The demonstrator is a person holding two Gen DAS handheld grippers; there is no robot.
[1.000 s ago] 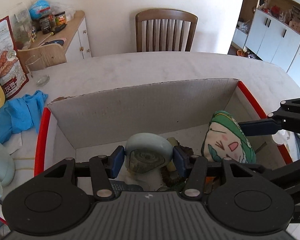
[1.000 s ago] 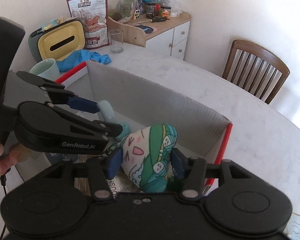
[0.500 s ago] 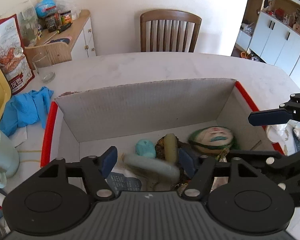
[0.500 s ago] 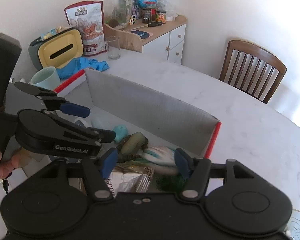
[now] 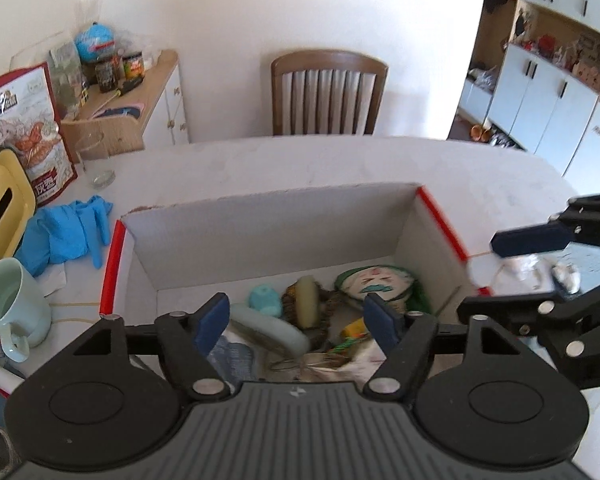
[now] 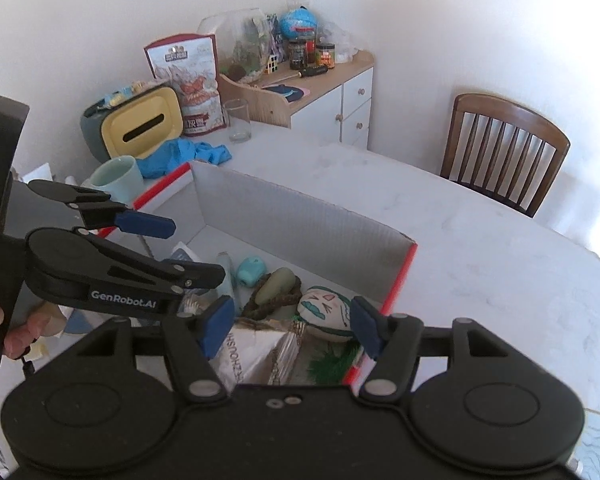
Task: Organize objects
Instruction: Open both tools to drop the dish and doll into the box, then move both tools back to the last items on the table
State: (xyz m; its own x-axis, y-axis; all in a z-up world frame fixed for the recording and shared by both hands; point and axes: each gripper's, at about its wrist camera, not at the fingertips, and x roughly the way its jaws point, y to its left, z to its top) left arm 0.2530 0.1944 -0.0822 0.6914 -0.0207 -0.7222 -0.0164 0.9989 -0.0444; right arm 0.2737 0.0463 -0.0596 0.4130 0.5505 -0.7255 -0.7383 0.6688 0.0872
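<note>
An open cardboard box (image 5: 260,236) with red edges sits on the white table and holds several items. A pale green roll (image 5: 276,332) and a green plush with a drawn face (image 5: 376,284) lie loose on its floor. Above the box's near side hangs my left gripper (image 5: 296,316); its jaws are opening and hold nothing. My right gripper (image 6: 292,326) hovers over the near right corner, open and empty, with the plush (image 6: 324,308) lying below it. The right wrist view also shows the left gripper (image 6: 180,250) over the left half of the box (image 6: 292,220).
Left of the box are a pale green mug (image 5: 8,304), blue gloves (image 5: 68,232), a yellow tissue box (image 5: 0,216), a drinking glass (image 5: 96,160) and a snack bag (image 5: 20,128). A wooden chair (image 5: 328,96) stands behind the table. A person's fingers (image 6: 16,336) hold the left gripper's handle.
The left gripper let go of the pale green roll and the right let go of the plush; both now lie in the box. Both grippers opened and rose back from the box.
</note>
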